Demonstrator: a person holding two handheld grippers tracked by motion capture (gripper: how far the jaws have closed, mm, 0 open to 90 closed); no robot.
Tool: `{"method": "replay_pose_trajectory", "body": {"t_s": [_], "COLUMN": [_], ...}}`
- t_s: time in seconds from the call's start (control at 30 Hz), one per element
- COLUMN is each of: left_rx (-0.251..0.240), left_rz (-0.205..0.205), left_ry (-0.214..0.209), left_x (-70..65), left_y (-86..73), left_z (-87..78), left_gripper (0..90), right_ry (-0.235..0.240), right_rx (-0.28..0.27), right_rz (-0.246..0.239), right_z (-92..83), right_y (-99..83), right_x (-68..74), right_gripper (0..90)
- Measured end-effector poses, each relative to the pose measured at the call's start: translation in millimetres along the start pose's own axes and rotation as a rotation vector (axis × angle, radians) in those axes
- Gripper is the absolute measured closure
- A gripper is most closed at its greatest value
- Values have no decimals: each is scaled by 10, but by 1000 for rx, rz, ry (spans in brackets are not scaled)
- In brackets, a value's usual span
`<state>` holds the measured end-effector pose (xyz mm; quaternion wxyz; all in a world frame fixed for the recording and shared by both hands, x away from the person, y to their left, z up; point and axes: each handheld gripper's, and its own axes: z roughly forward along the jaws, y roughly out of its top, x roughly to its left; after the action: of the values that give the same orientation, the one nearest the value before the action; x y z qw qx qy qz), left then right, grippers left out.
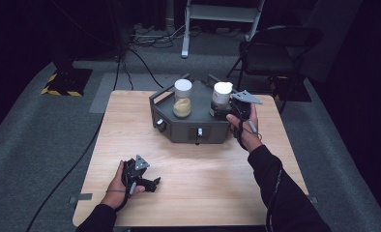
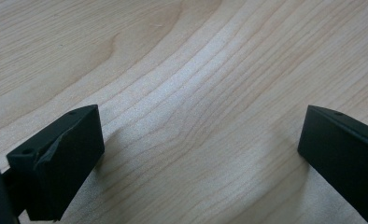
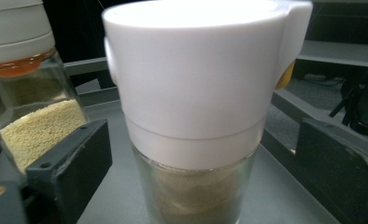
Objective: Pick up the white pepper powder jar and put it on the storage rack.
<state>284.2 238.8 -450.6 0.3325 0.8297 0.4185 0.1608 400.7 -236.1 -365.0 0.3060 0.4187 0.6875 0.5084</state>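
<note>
Letting go of the jar on the tray

On the pale wooden table [image 1: 188, 159], the dark grey tray [image 1: 188, 126] holds the white-lidded glass jar [image 3: 196, 121]; the right gripper [image 3: 196, 186] has jaws apart around it, so pull straight back. The left gripper [image 2: 196, 158] rests low, jaws apart, holding nothing.

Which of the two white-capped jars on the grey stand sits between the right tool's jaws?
The right-hand jar, beside the right tool, whose open jaws flank it without pressing. The other jar, holding yellow grains, stands apart to its left.
</note>
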Motion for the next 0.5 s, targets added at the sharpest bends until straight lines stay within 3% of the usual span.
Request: {"method": "replay_pose_trajectory", "body": {"t_s": [0.5], "left_rx": [0], "left_rz": [0], "left_ry": [0], "left_x": [0], "left_y": [0], "left_z": [0], "left_gripper": [0], "right_ry": [-5], "right_rx": [5], "right_rz": [-120], "right_z": [-253], "right_y": [81], "right_x": [45], "right_gripper": [12]}}
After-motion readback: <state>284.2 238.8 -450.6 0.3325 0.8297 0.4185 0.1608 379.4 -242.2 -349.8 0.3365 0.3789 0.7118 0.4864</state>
